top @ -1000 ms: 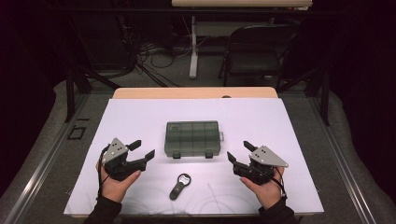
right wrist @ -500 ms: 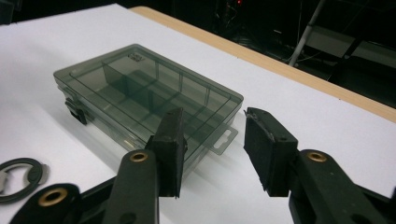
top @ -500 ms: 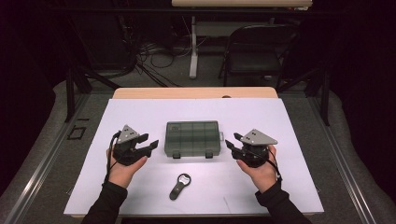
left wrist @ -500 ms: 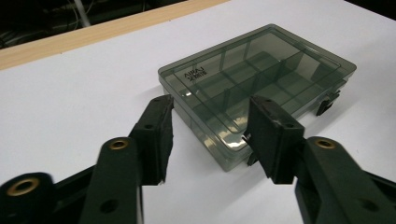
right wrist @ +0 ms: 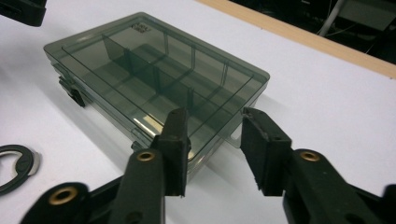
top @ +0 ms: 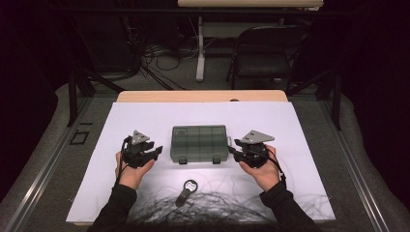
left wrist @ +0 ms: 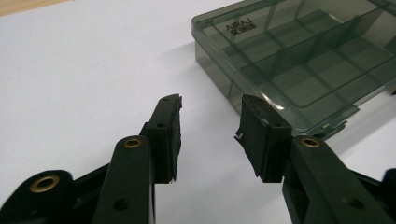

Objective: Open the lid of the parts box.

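Both grippers' jaws half-closed, empty

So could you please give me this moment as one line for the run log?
left hand-held gripper: open, closing, beside box | right hand-held gripper: open, closing, beside box | smoky-green clear plastic compartment box: lid shut, on white sheet

High view: fixed above person's side, faces forward and down over whole table (top: 121,193). 2 gripper views: low, close, facing inward from left and right. All 3 share compartment box (top: 199,143) (left wrist: 299,60) (right wrist: 154,79).
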Tool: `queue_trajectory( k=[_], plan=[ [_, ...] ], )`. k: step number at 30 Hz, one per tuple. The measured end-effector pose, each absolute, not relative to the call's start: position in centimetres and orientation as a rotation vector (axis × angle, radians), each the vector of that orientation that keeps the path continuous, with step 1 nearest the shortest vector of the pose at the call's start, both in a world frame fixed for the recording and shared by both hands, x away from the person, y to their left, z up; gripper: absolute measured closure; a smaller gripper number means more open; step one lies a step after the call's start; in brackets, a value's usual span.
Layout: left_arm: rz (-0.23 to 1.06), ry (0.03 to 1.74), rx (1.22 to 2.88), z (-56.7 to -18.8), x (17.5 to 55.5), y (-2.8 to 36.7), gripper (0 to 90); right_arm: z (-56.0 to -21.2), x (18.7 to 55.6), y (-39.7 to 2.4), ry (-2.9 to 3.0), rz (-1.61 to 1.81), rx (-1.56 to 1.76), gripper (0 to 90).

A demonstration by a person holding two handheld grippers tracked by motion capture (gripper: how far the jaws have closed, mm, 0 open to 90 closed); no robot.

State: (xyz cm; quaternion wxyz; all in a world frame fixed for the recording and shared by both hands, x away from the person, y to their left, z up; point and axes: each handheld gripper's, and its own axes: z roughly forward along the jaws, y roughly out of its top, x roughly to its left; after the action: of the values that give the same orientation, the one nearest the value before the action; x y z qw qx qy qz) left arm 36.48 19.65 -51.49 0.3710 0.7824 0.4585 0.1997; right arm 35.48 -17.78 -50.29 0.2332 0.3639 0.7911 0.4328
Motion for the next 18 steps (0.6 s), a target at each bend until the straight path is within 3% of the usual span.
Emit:
queue_trajectory(
  k=[7,18],
  plan=[
    [0.458,1.167,1.976,-52.1,36.6,19.9,58.3,-51.1,35.7,-17.5,2.191,1.149,1.01,69.9],
    [0.397,1.12,1.993,-53.2,36.2,19.5,77.9,-52.9,36.1,-18.0,2.225,1.11,1.093,78.0]
  ],
)
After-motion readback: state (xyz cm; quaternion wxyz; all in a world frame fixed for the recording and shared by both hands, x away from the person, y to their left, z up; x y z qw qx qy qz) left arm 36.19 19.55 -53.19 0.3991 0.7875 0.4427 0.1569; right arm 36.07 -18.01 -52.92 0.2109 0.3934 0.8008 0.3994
